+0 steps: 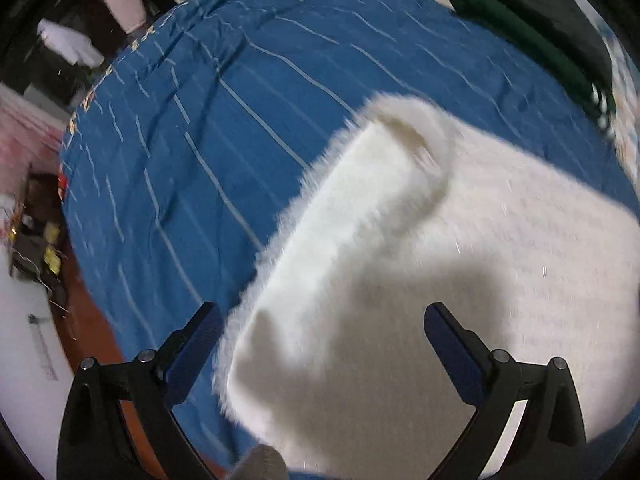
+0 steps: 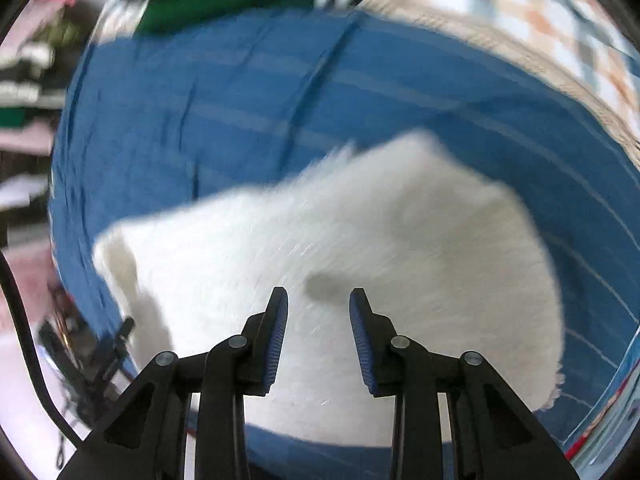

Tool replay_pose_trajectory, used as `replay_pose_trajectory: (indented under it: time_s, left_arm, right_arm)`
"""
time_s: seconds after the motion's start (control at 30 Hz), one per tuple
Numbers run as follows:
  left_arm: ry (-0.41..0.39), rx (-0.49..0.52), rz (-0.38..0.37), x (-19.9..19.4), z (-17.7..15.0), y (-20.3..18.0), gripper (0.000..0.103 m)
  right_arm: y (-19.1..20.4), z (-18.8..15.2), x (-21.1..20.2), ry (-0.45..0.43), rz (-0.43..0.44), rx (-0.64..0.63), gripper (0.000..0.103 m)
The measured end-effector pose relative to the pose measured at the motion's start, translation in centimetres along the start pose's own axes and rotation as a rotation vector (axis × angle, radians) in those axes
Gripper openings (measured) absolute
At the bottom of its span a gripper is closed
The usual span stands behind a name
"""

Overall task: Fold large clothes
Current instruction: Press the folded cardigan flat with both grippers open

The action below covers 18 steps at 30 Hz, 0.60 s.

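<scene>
A white fluffy garment (image 1: 420, 264) lies folded on a blue striped bed sheet (image 1: 224, 128). A folded sleeve forms a ridge along its left side in the left wrist view. My left gripper (image 1: 320, 316) is wide open and empty above the garment's near left edge. In the right wrist view the same garment (image 2: 360, 232) lies on the sheet (image 2: 240, 100), blurred by motion. My right gripper (image 2: 319, 296) is open and empty, held above the garment's near part.
Dark green and black clothes (image 1: 532, 28) lie at the bed's far right. A patterned cover (image 2: 540, 20) lies at the far side. The bed's left edge (image 1: 72, 208) drops to a cluttered floor.
</scene>
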<state>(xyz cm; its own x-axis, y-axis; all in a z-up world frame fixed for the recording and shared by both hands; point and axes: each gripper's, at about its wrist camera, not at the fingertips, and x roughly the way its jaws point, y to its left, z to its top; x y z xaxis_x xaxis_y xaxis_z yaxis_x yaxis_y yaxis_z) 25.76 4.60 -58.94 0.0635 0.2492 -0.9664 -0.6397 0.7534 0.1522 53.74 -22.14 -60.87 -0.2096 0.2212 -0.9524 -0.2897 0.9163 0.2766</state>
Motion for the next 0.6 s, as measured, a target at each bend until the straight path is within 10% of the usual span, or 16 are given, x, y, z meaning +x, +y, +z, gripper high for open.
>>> replay_pose_trajectory:
  time_s: [0.17,0.3,0.43,0.6]
  left_arm:
    - [0.028,0.076,0.088,3.6,-0.7,-1.9,0.103]
    - [-0.093,-0.007,0.032,4.6,-0.5,-1.0,0.103]
    - [-0.053,0.009,-0.004,5.0,1.4,-1.0,0.103]
    - [-0.065,0.037,0.037,2.6,4.2,0.3,0.103]
  right_arm:
    - [0.4,1.0,7.5,0.1,-0.107,0.008,0.034]
    - [1.1,2.2,8.1,0.171,-0.135,0.014,0.034]
    - [2.4,3.0,8.0,0.175,-0.134,-0.006,0.034]
    - [2.1,2.5,2.1,-0.012,-0.044,0.005,0.034]
